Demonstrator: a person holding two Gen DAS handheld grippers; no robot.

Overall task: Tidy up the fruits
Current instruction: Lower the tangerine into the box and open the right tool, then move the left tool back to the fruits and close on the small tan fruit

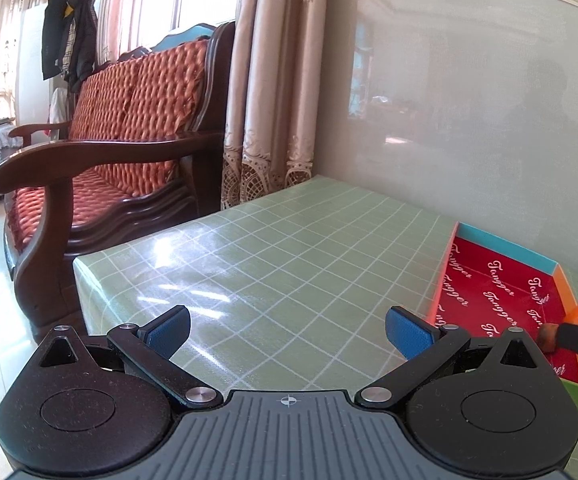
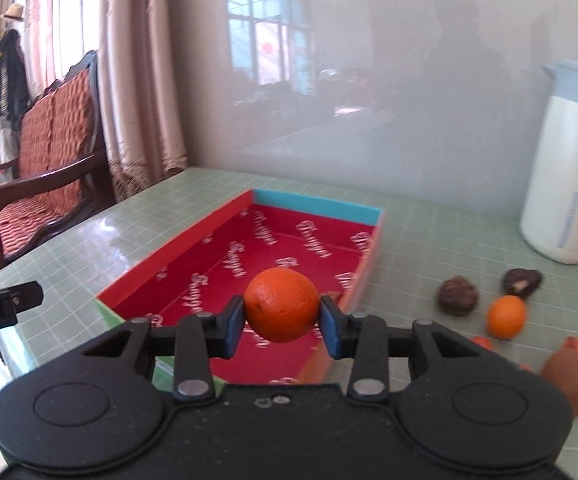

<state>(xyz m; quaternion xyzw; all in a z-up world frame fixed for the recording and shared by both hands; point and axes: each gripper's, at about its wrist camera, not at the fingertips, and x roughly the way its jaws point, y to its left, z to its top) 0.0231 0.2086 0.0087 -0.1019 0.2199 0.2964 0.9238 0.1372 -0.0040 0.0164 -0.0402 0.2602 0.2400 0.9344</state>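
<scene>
1 orange [image 2: 282,305] pinched in R gripper [image 2: 283,322], over tray [image 2: 177,254] near end | L gripper [image 1: 287,330] spread, empty, w/ table [image 1: 289,240] below | I'd lower near floor, open slow so no roll-out

Your tray [image 2: 193,248] floor lies bare ahead; right of it, loose fruits [image 2: 505,317] and the jug [image 2: 561,184] crowd the table [image 2: 429,236].

**Orange held over the red tray**

The right gripper [image 2: 282,318] clamps a round orange fruit [image 2: 281,305] above the shallow red cardboard tray [image 2: 177,248]. On the green grid tablecloth [image 2: 429,232], a smaller orange [image 2: 506,317] lies beside two dark brown, possibly wrinkled fruits [image 2: 457,295].
</scene>
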